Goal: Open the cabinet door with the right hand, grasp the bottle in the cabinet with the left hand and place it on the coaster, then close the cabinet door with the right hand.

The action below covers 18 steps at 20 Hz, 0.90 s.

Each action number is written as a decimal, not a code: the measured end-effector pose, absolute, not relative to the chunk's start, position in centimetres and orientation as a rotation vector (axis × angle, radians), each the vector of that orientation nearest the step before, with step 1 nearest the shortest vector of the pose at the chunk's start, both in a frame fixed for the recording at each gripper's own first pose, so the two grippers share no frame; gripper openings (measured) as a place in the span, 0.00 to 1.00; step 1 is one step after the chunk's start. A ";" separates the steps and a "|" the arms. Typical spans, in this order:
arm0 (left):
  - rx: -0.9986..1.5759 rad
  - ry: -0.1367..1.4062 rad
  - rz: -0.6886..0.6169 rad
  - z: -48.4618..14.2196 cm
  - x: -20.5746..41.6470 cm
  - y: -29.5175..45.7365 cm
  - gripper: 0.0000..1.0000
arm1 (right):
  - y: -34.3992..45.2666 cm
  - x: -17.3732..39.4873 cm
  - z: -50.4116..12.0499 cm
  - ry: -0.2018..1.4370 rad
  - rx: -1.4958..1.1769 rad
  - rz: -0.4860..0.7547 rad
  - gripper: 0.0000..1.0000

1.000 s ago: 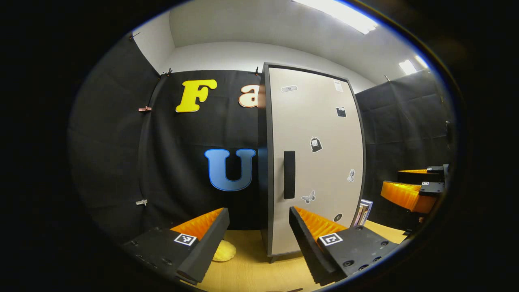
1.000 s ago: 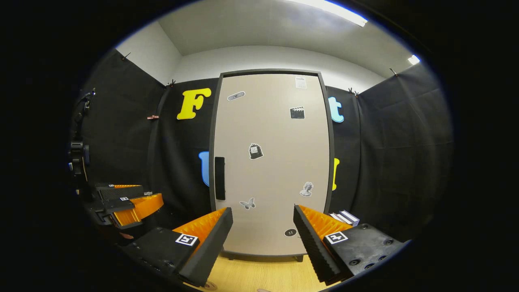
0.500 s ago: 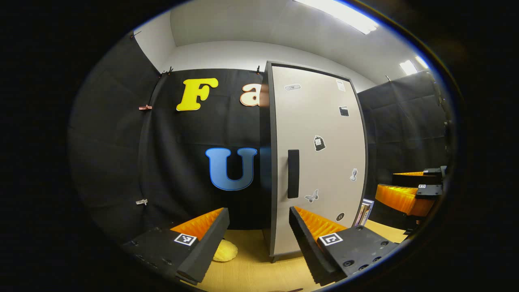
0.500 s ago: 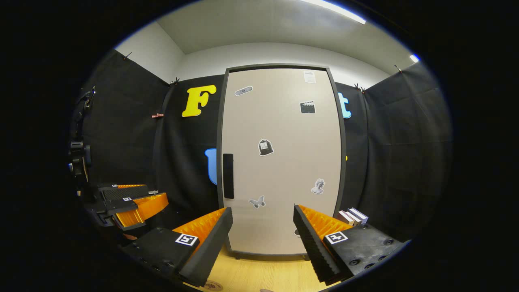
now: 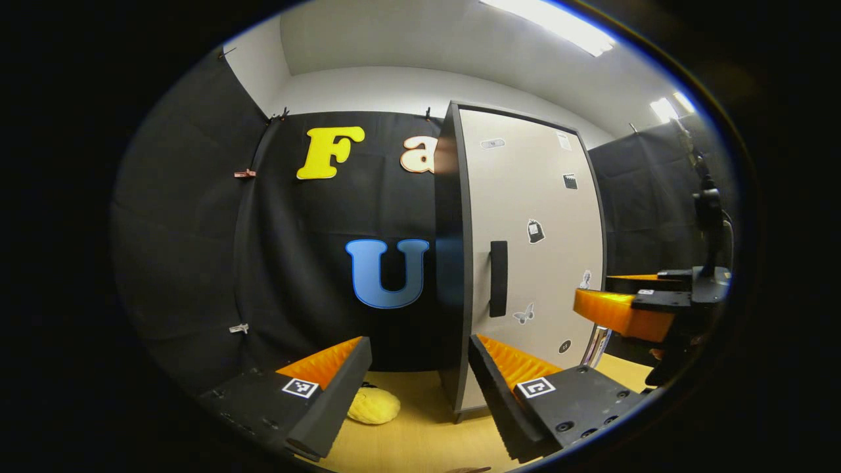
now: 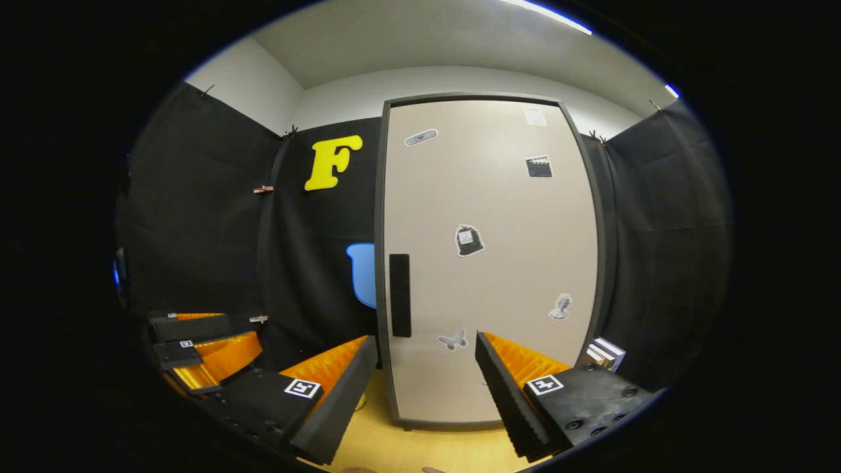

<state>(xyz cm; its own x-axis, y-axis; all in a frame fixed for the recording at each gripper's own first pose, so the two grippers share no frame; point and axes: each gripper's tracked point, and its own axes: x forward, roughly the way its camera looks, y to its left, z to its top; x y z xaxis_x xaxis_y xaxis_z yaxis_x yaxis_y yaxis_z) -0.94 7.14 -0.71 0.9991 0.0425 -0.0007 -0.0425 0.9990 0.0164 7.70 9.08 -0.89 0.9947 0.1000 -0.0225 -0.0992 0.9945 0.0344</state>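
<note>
In the left gripper view, the cabinet point(image 5: 525, 249) sits farther right than a second ago and shows more of its dark side panel, so the camera has swung left. The door point(image 5: 535, 243) is shut, its black handle point(image 5: 498, 278) just above and beyond the right finger point(image 5: 506, 368) of the left gripper point(image 5: 420, 368). That gripper is open and holds nothing, its fingers spread wide with bare tabletop point(image 5: 420, 427) between them. A yellow lump point(image 5: 373, 406) lies on the table just beside the left finger, more exposed than before. The right gripper point(image 5: 631, 309) has come inward at the right edge, larger now, and it covers the books that showed there earlier. Its orange fingers point toward the door's lower right part, still short of it.

In the right gripper view, the cabinet point(image 6: 489, 256) has grown and slid right, so this gripper has moved nearer. The door point(image 6: 493, 263) stays shut. The handle point(image 6: 399, 295) stands above the gap of the right gripper point(image 6: 427, 374), closer to the left finger point(image 6: 328, 387), and apart from both. The gripper is open and empty. The left gripper point(image 6: 204, 341) is at the lower left, lower than before, its fingers apart. Books point(image 6: 606, 353) stand by the cabinet's right foot. The bottle and coaster are out of sight.
</note>
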 end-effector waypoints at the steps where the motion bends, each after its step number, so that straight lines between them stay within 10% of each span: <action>1: 0.027 -0.001 0.054 -0.7 -1.1 8.0 0.94 | 9.7 8.7 -1.0 0.022 0.027 0.100 0.98; 18: -0.018 0.059 0.095 -3.2 -1.9 13.9 0.94 | 12.7 20.6 -3.5 0.016 0.000 -0.024 0.98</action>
